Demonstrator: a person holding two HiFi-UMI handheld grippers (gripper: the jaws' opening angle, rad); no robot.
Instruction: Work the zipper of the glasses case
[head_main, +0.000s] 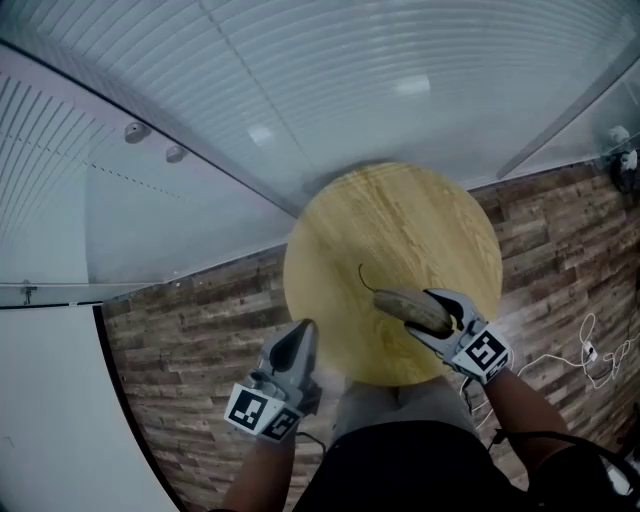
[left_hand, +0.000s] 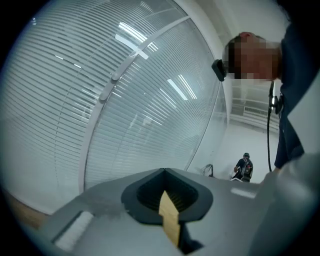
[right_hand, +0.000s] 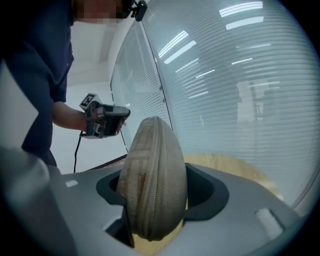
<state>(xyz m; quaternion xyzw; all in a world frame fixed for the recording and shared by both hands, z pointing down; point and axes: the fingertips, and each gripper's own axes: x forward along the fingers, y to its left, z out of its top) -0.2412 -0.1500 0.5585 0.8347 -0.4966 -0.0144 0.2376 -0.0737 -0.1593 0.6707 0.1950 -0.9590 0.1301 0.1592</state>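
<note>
Right tongs (head_main: 447, 306) pinch the tan glasses case (right_hand: 155, 175), zipper looks closed, at the counter's (head_main: 400, 215) 5 o'clock; left tongs (head_main: 301, 334) squeezed together, empty.

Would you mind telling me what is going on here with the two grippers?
A person holds a gripper in each hand over a round light wooden table. The right gripper is clamped on a tan oval fabric glasses case, which seems lifted off the table. Its zipper looks closed along the edge that shows. The left gripper is shut and empty, held apart from the case and not yet on the zipper.
</note>
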